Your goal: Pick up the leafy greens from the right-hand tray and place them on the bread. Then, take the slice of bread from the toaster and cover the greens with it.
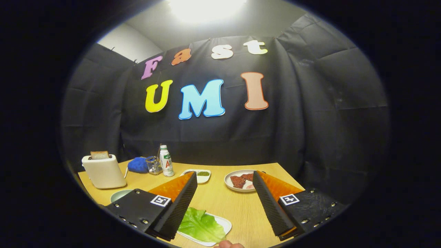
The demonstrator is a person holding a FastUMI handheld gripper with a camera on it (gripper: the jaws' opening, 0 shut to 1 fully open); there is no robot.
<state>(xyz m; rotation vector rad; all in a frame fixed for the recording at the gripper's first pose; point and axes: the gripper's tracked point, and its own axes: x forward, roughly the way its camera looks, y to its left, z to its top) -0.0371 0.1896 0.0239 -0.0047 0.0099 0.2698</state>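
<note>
- Jaws of the gripper [224,187] spread wide, holding nothing, raised above the wooden tabletop [237,206] with bare wood between them.
- One finger [177,206] overlapping the near white tray [225,225]; the other finger [270,206] well apart, off to the far side of the gap.
- Leafy greens [200,225] lying flat on that white tray, low between the fingers and closer to the first one, partly tucked under its tip; not touched, as far as visible.
- Part of a hand [229,245] showing just at the near rim of the tray, beside the leaf's tip.
- Toaster [103,170] standing at the far corner of the tabletop, beyond the first finger, with a slice of bread [99,154] sticking up out of its slot.
- Pale green plate [119,195] partly hidden behind that finger, just in front of the toaster; contents not discernible.
- Round plate [234,179] with dark red pieces [241,180] of food beyond the gap, partly covered by the second finger.
- Small white dish [196,176] with something dark green in it, further back, near the middle of the tabletop.
- White bottle [166,161] upright behind the dish, with a blue cloth-like thing [138,165] and a small clear container [153,164] beside it.
</note>
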